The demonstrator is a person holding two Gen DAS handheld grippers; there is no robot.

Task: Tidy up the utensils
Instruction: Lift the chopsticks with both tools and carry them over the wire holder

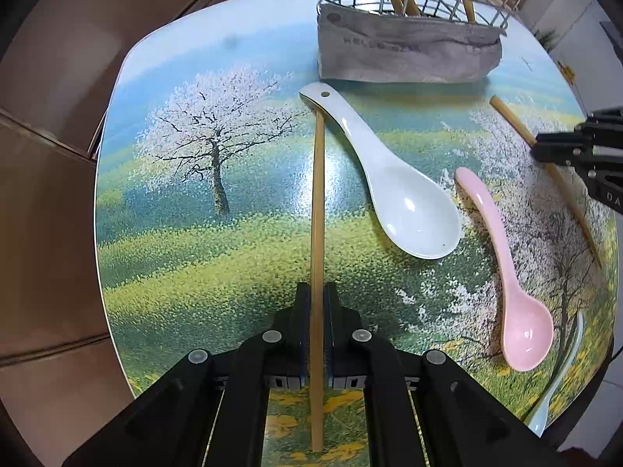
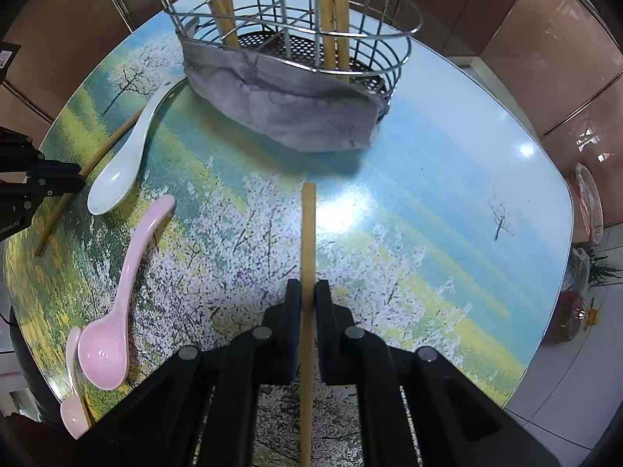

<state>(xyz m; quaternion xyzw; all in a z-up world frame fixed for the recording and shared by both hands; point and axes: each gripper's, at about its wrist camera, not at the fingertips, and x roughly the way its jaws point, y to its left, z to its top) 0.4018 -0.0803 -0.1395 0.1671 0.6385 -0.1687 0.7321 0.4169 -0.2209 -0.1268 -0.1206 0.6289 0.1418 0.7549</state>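
Note:
My left gripper (image 1: 317, 292) is shut on a bamboo chopstick (image 1: 317, 202) that lies on the table, its far end touching the handle of a white spoon (image 1: 393, 183). My right gripper (image 2: 307, 288) is shut on a second chopstick (image 2: 307, 233), also flat on the table. Each gripper shows at the edge of the other view: the right gripper (image 1: 541, 150) and the left gripper (image 2: 78, 179). A pink spoon (image 1: 510, 272) (image 2: 117, 311) lies between the two chopsticks. The wire basket (image 2: 401, 54) at the back holds several upright chopsticks.
A grey cloth pouch (image 2: 288, 113) leans against the basket's front. A small pink spoon (image 2: 72, 408) and a pale spoon (image 1: 560, 381) lie near the table's edge. The landscape-printed table (image 2: 447, 214) is ringed by brown panels; bags and a bottle (image 2: 572, 311) sit on the floor.

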